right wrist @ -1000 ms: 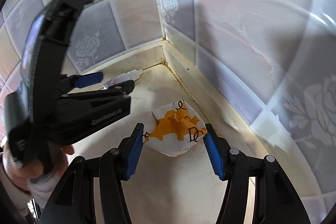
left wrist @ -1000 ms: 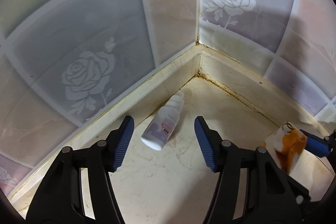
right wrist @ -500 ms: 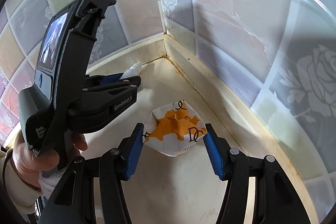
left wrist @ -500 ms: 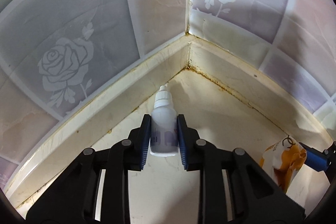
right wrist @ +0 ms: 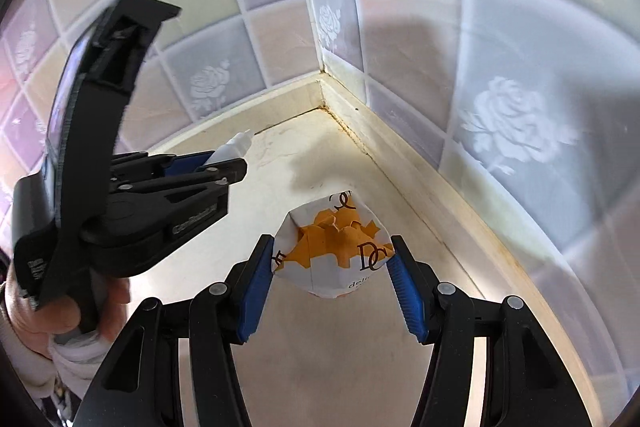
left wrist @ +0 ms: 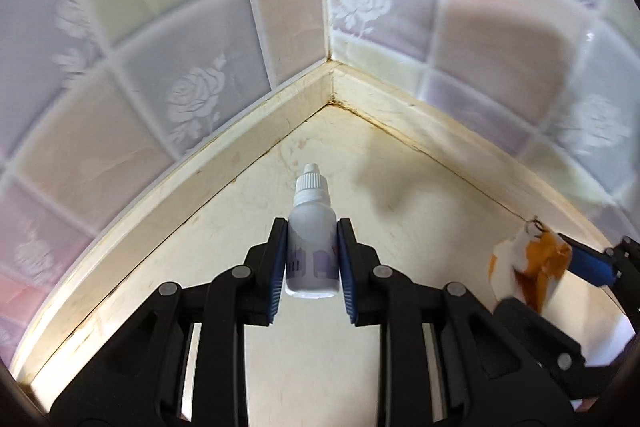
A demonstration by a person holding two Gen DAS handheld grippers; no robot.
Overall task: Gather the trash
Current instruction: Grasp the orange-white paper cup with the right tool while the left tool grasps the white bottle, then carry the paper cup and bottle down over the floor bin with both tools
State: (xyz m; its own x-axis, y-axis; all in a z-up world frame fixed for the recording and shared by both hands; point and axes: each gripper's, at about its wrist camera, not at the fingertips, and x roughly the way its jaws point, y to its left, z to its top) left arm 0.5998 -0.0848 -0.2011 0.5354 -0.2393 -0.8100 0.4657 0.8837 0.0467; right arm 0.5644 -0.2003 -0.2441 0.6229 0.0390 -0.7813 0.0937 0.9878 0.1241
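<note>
A small white dropper bottle [left wrist: 312, 247] with a purple label stands upright between blue pads, my left gripper [left wrist: 312, 259] shut on its body, lifted off the cream counter [left wrist: 320, 367]. In the right wrist view the same bottle [right wrist: 234, 147] pokes out of the left gripper [right wrist: 216, 163]. A crumpled white and orange wrapper [right wrist: 334, 251] printed "DC" sits between the pads of my right gripper [right wrist: 332, 271], which press its two sides and hold it above the counter [right wrist: 320, 367]. The wrapper [left wrist: 528, 267] also shows at the far right of the left wrist view.
Tiled walls with rose patterns [left wrist: 196, 99] meet in a corner [left wrist: 330, 67] behind both grippers, with a cream ledge [right wrist: 420, 163] along their base. A person's hand [right wrist: 44, 319] in a white sleeve holds the left gripper.
My left gripper closed on the bottle that lay on the counter, stood it upright and lifted it back from the corner. The right gripper rose and drew back with the wrapper.
</note>
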